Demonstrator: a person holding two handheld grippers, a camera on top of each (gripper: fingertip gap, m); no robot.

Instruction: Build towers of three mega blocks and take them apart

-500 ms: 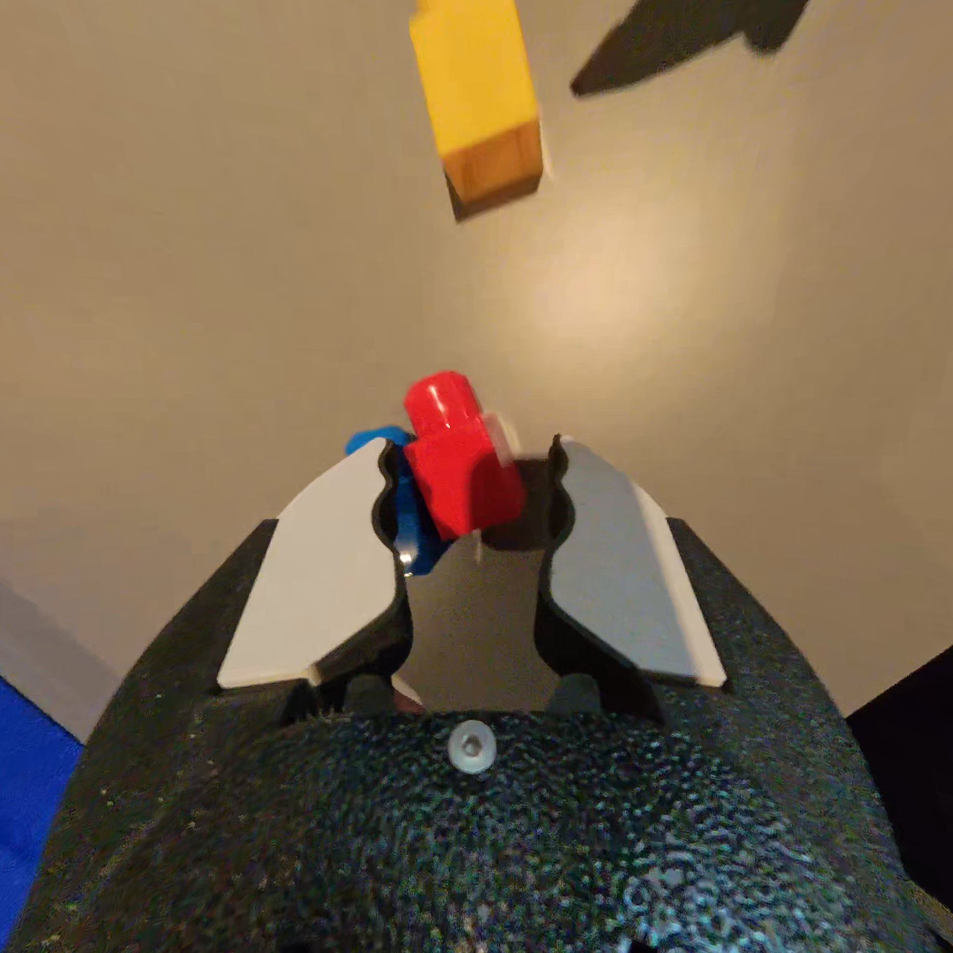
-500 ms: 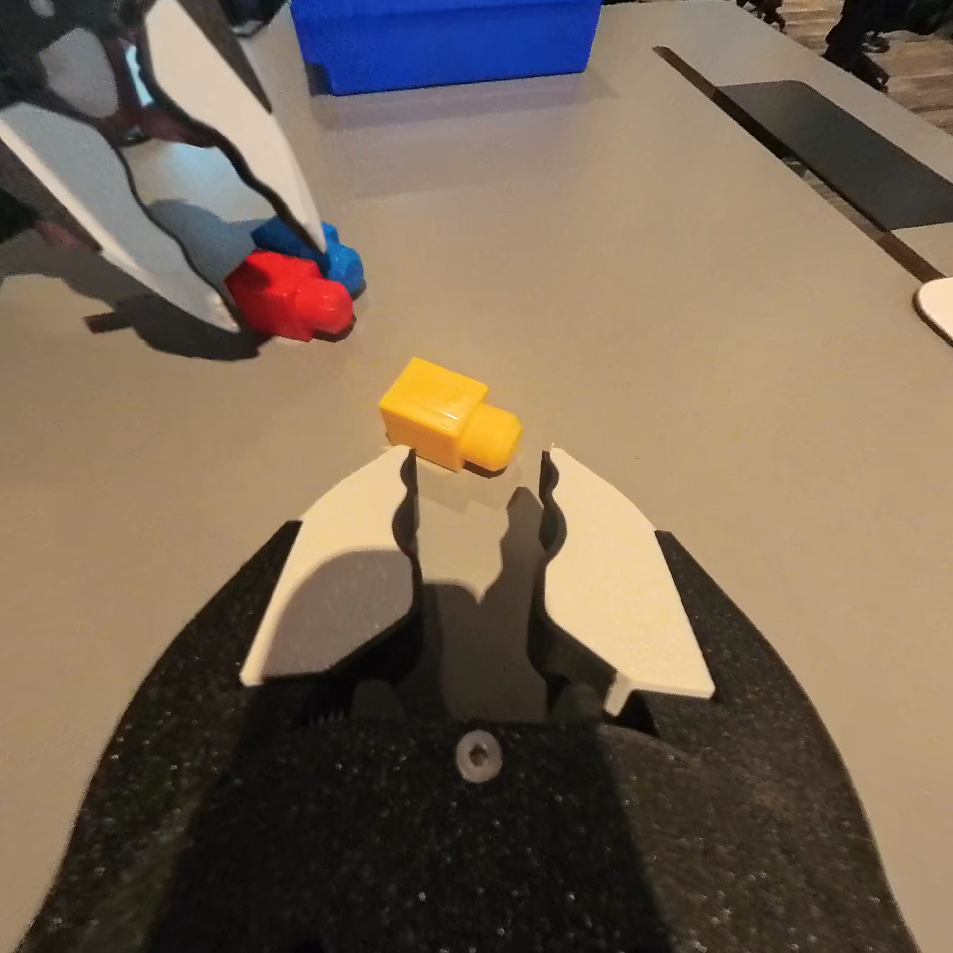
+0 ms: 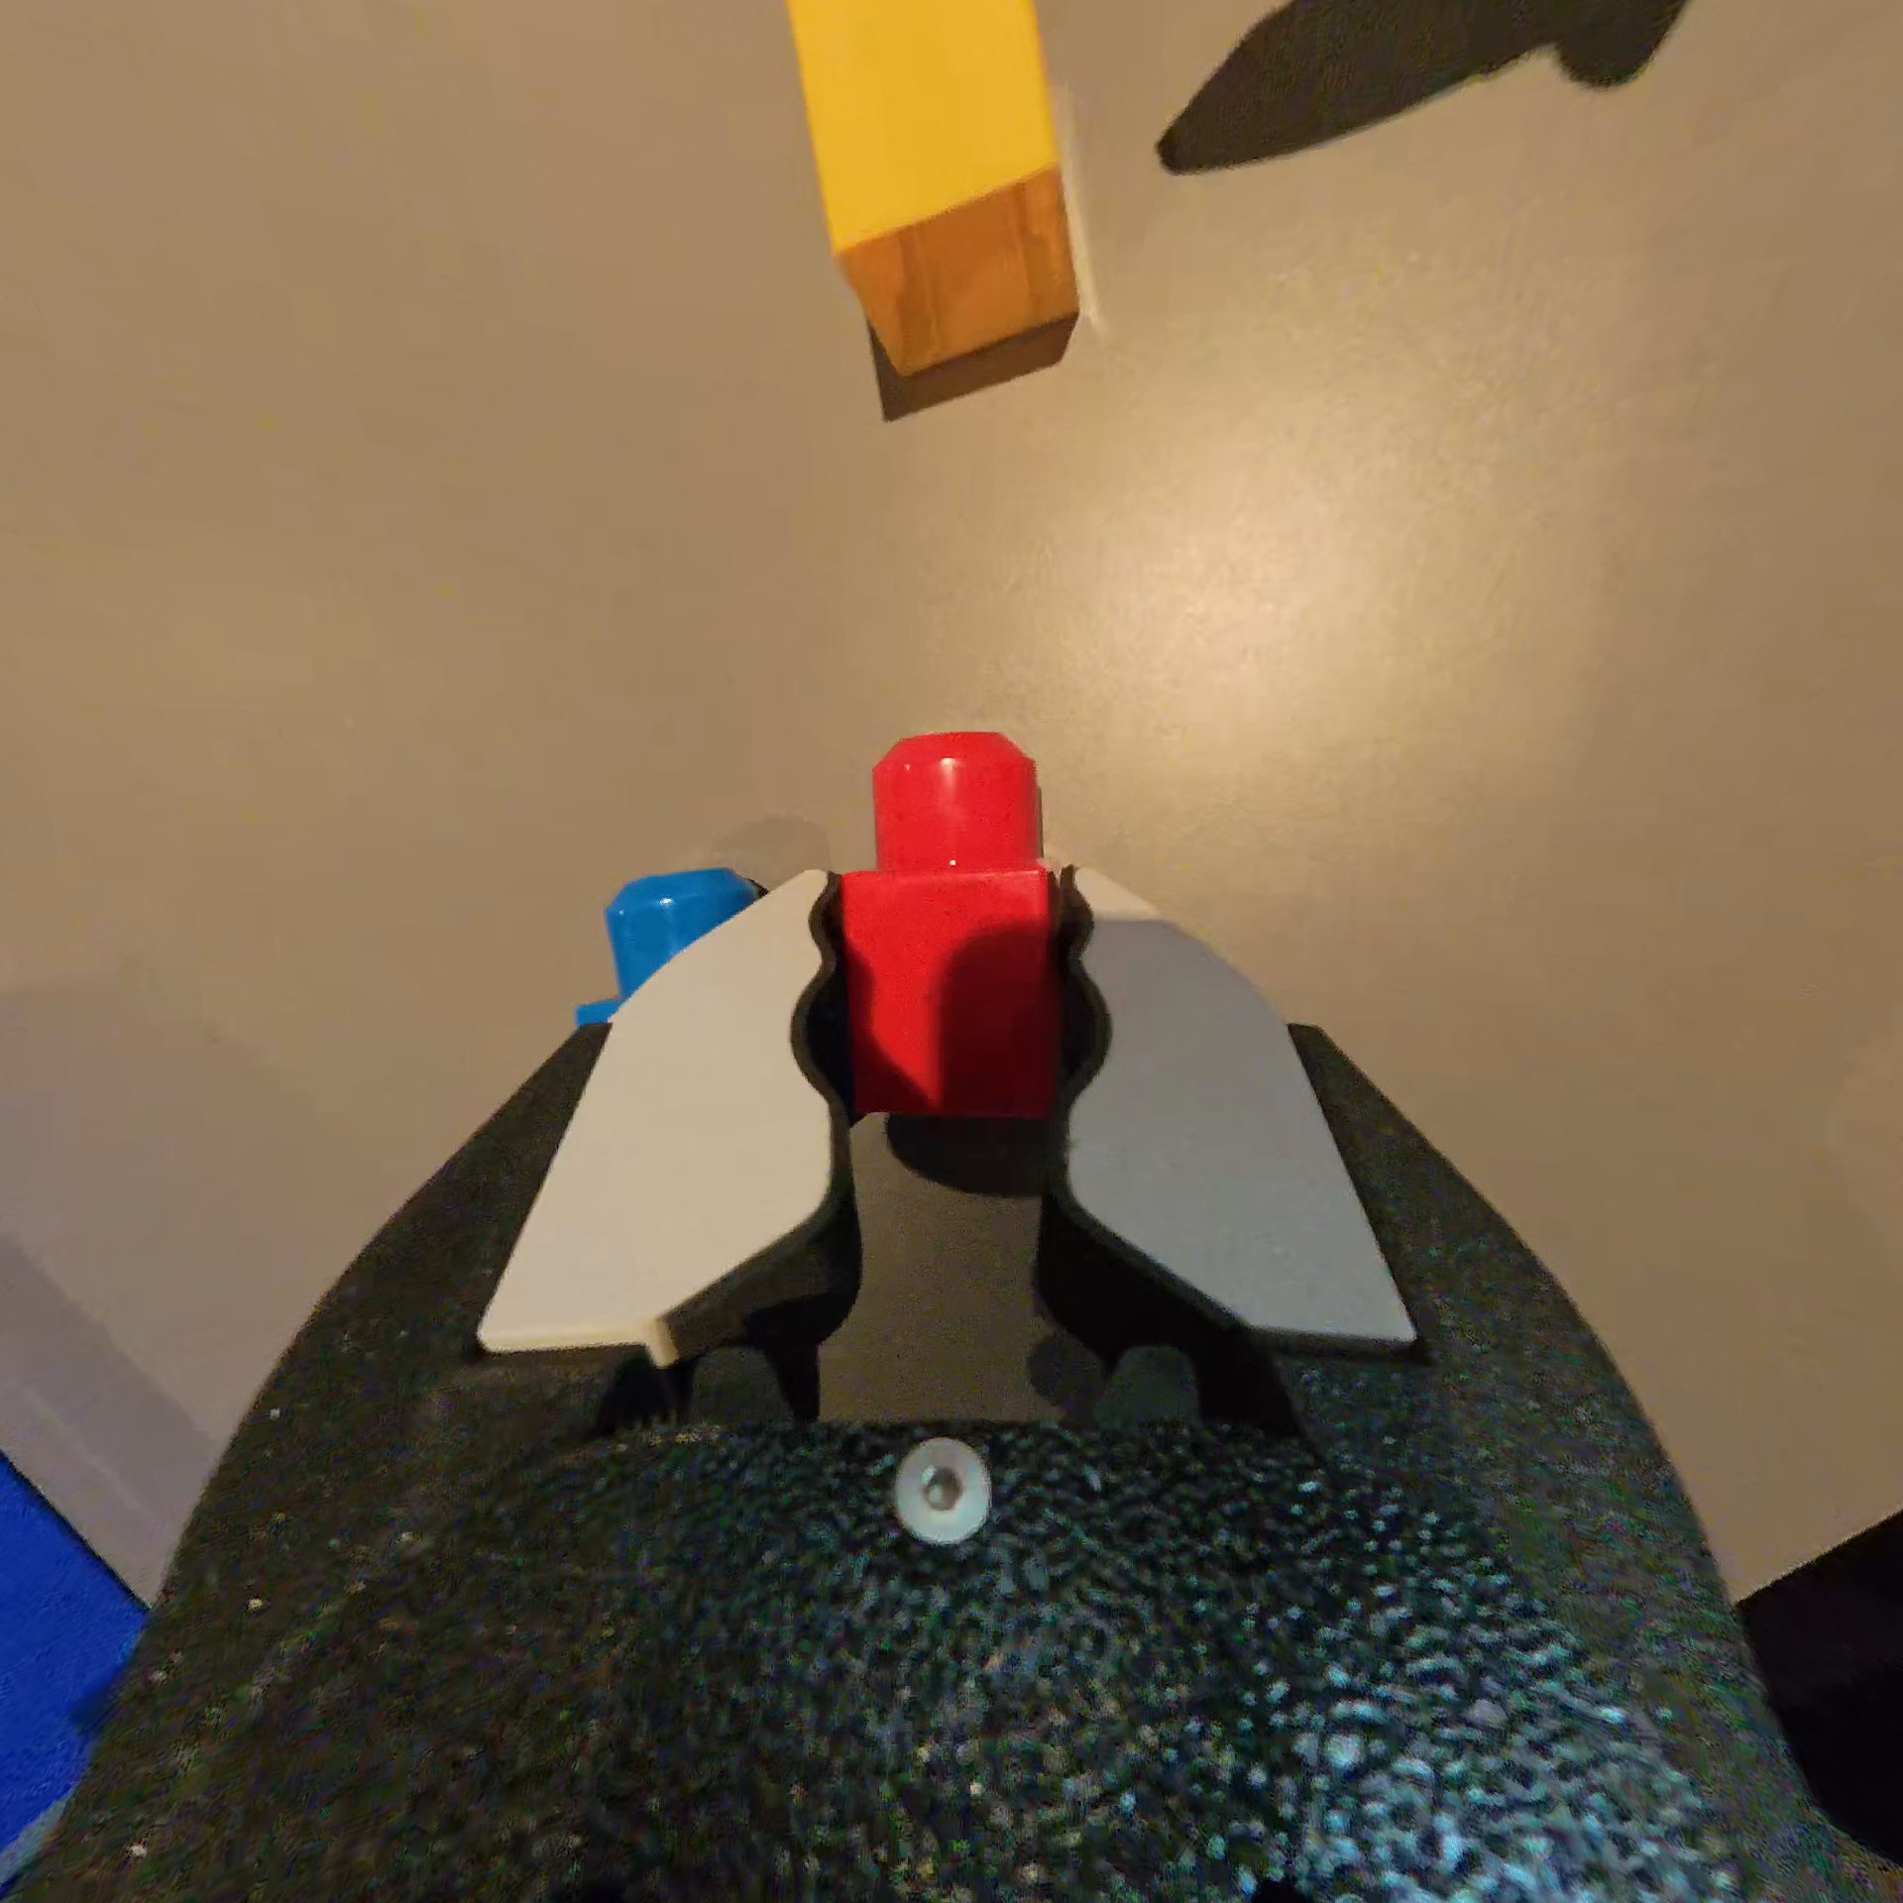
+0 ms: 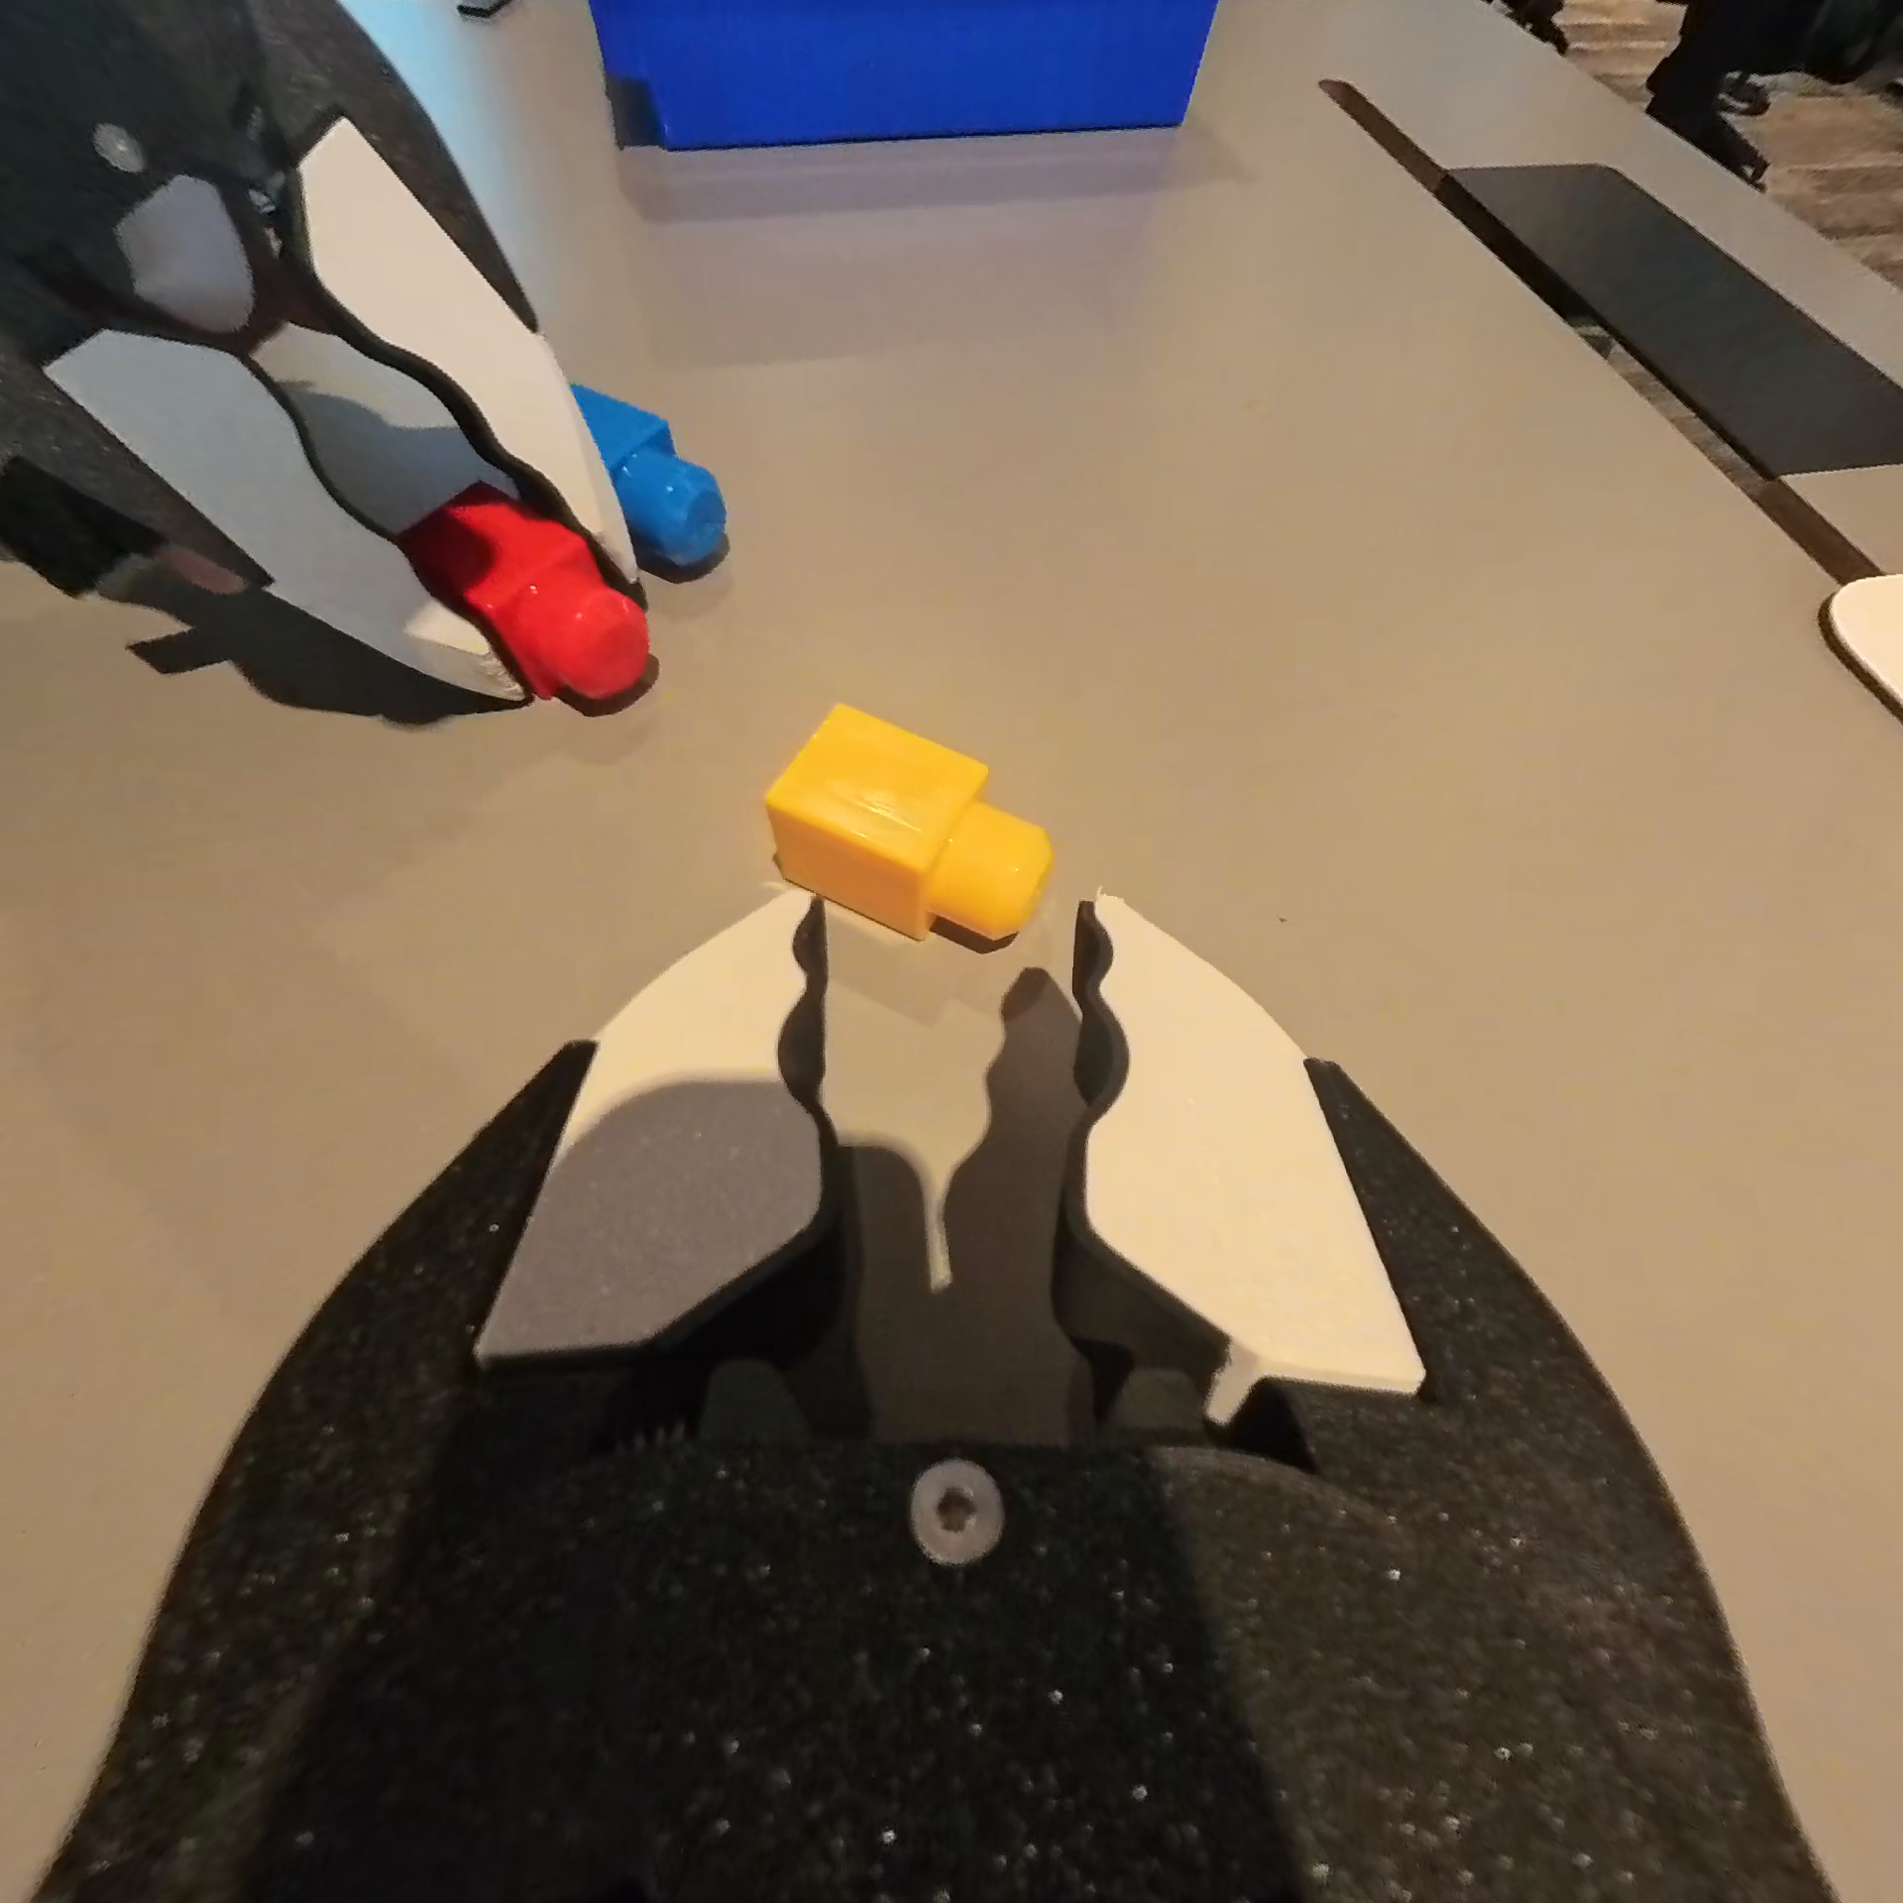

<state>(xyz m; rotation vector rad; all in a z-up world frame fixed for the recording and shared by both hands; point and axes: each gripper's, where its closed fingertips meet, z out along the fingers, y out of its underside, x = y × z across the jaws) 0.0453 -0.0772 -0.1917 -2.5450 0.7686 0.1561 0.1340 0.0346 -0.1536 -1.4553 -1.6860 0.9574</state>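
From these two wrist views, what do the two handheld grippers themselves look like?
Both match: the left gripper and right gripper each have a black, speckled, rough-textured body, one silver screw at centre, and two flat off-white fingers with wavy black inner edges. No cables, sleeves or hands show.

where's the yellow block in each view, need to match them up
Left wrist view: yellow block at top centre, cut by the upper edge, beyond the red block held in the left gripper.
Right wrist view: centre, lying on its side just ahead of the open right gripper.
Shared landmark: the blue block beside the red one.
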